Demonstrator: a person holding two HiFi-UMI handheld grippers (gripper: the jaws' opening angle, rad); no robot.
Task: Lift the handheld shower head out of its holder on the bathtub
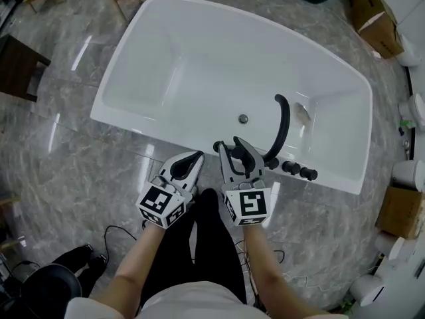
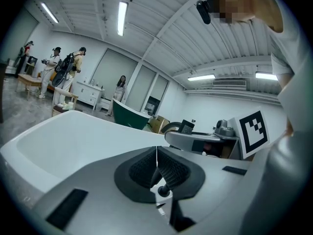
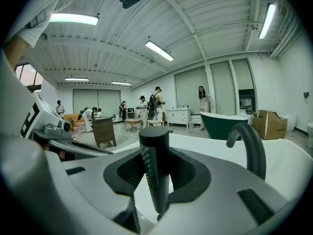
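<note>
Two claws hang side by side over the near rim of the white bathtub. The right claw is clamped on the black shower head, a slim stick that stands upright between the pads, gripped about halfway up, with its flat top clear above the jaws. Its lower end drops behind the claw's own body, so I cannot tell whether it has cleared the holder. In the head view the shower head is almost wholly covered by that claw.

A small dark round fitting sits on the rim just left of the right claw, too small to identify. The left claw has its jaws pressed together with nothing between them.

A black curved spout arches over the tub just right of the right claw, and a row of black knobs follows along the rim. Cardboard boxes are cut off at the upper right edge. Far-off people are too small to make out.
</note>
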